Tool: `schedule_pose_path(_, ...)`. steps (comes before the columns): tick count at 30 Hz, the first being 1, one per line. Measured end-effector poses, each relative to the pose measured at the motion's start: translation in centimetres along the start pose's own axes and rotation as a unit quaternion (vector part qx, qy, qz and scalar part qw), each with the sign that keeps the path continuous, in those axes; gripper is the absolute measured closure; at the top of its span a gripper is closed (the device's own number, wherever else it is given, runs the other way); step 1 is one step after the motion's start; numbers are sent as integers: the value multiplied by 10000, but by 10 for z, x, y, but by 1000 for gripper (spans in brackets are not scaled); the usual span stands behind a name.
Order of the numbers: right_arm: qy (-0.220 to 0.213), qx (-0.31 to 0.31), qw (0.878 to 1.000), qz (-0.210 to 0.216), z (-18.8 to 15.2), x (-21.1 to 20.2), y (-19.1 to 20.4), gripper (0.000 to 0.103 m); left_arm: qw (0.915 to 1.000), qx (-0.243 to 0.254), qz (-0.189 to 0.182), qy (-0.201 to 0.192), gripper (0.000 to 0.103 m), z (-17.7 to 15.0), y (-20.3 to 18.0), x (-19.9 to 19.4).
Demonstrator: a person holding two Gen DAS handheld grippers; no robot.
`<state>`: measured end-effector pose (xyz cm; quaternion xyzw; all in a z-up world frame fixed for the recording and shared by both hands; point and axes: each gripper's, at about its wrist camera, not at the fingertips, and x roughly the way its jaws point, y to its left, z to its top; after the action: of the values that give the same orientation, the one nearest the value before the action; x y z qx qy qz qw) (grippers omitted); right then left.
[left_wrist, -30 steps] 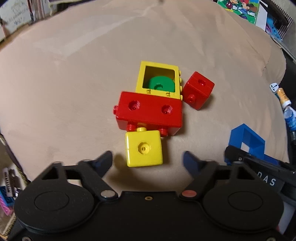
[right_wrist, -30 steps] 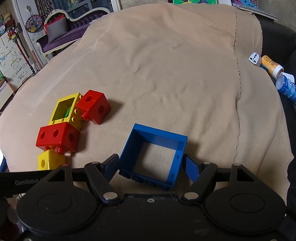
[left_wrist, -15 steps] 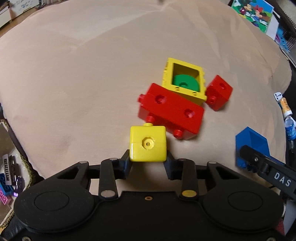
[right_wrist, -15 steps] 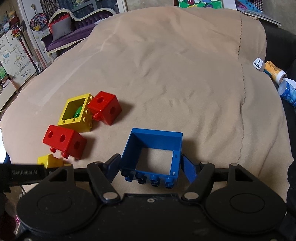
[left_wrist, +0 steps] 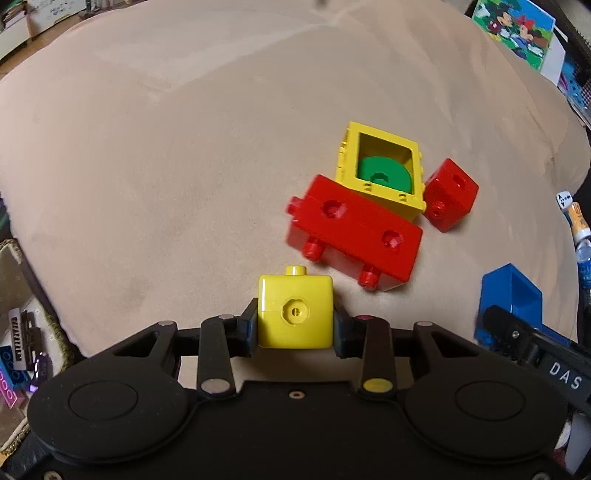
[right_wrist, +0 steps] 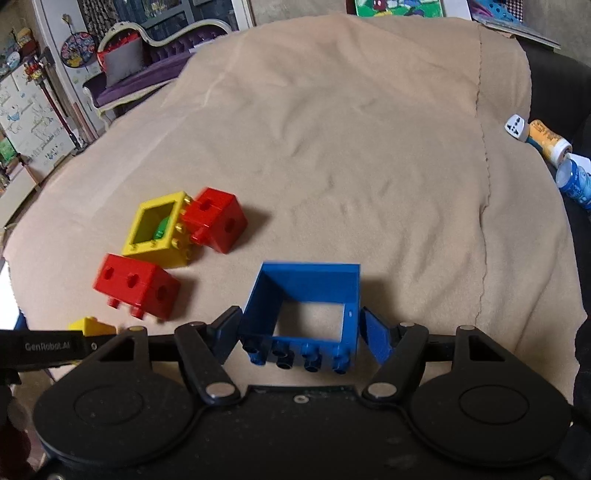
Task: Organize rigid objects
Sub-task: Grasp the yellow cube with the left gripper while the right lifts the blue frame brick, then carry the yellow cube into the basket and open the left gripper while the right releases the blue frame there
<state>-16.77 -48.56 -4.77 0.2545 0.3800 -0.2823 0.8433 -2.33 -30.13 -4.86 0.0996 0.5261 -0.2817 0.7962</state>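
Observation:
My left gripper [left_wrist: 295,326] is shut on a small yellow cube [left_wrist: 295,312], held just clear of the long red brick [left_wrist: 354,232]. Behind that brick lies a hollow yellow frame brick [left_wrist: 380,195] with a green disc [left_wrist: 384,177] inside, and a small red cube [left_wrist: 450,194] sits to its right. My right gripper [right_wrist: 301,325] is shut on a hollow blue frame brick [right_wrist: 303,291], studs facing the camera. In the right wrist view the red brick [right_wrist: 136,290], yellow frame [right_wrist: 155,236] and red cube [right_wrist: 218,218] lie to the left, and the yellow cube [right_wrist: 92,326] peeks out at the lower left.
A beige blanket [right_wrist: 369,166] covers the surface. At its right edge lie a white plug adapter [right_wrist: 517,127], an orange-labelled bottle [right_wrist: 546,142] and a blue bottle [right_wrist: 574,182]. A cartoon picture book [left_wrist: 513,33] sits at the far right. Small toys [left_wrist: 22,347] lie on the floor at left.
My left gripper went from open to shut on the yellow cube and drew it away from the red brick. The right gripper raised and tilted the blue frame.

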Motion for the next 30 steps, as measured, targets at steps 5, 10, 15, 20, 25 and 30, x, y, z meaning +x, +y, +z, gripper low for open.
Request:
schedule_pose_path(5, -94, -174, 9996, 213, 1, -14, 21, 36, 9998, -199, 83, -46, 66, -4, 23, -19)
schedule_pose_path(10, 10, -552, 9967, 600, -4, -21, 62, 36, 9985, -501, 159, -147, 66, -10, 63, -43)
schedule_pose_path(15, 133, -957, 9911, 920, -9, -25, 115, 36, 9950, -853, 453, -259, 66, -17, 106, -60)
schedule_pose_path(20, 279, -1473, 9802, 1296, -18, -31, 176, 36, 9895, -1289, 575, -310, 66, -25, 153, -73)
schedule_pose_path(25, 583, -2083, 9628, 1622, -38, -30, 252, 36, 9792, -1841, 816, -247, 66, -36, 202, -84)
schedule_pose_path(30, 869, -2500, 9494, 1689, -60, -26, 320, 36, 9653, -2374, 1082, -140, 66, -46, 248, -97)
